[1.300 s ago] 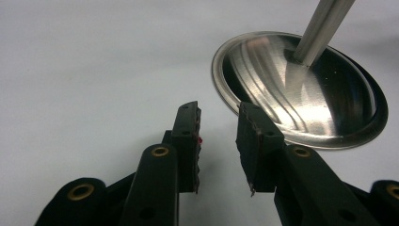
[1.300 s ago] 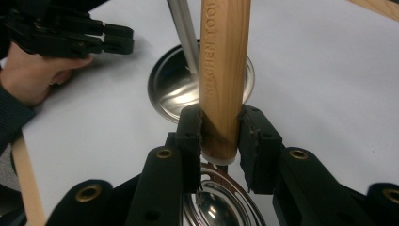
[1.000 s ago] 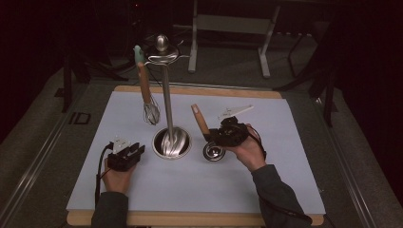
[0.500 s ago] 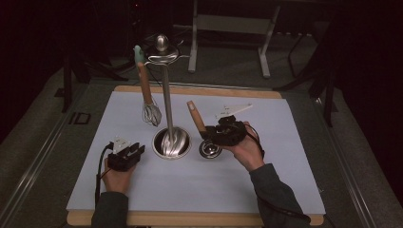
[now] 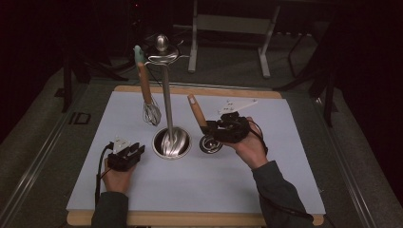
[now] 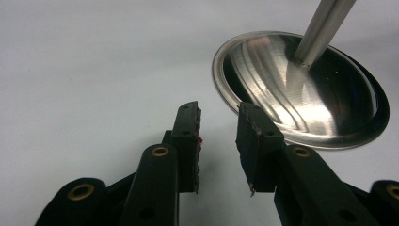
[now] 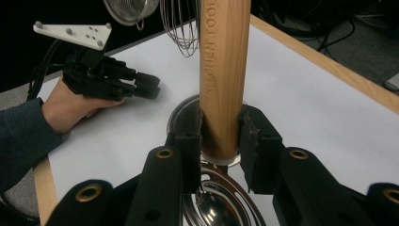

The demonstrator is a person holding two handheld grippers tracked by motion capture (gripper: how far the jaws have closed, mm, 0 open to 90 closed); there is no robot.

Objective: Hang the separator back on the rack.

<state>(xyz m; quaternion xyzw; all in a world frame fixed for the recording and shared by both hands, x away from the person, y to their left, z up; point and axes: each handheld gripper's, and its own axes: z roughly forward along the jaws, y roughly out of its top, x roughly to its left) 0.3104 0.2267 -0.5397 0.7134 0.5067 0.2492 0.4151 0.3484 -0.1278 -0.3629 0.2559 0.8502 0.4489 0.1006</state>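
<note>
Right gripper (image 5: 215, 129): fingers clamped on the lower end of a wooden handle (image 7: 224, 70), one finger on each side. The handle is stamped with lettering and belongs to a strainer (image 5: 209, 142) whose metal bowl rests on the worktop (image 5: 285, 190), just right of the stand's base. In the high view the handle tilts up and away to the left.

Left gripper (image 5: 134, 151): fingers (image 6: 187, 141) a narrow gap apart, holding nothing, low over the white sheet, just left of the stand's base (image 6: 301, 89). In the right gripper view it (image 7: 148, 87) lies in the person's hand (image 7: 70, 106).

Stand (image 5: 167, 95): polished metal pole rising from a round dished base, topped by a knob with hooks.

Whisk (image 5: 151, 111): wooden handle with a pale green tip, hanging from a hook of the stand on its left side, wires down, close above the worktop.

Worktop: white sheet on a wooden board, dark floor around.
</note>
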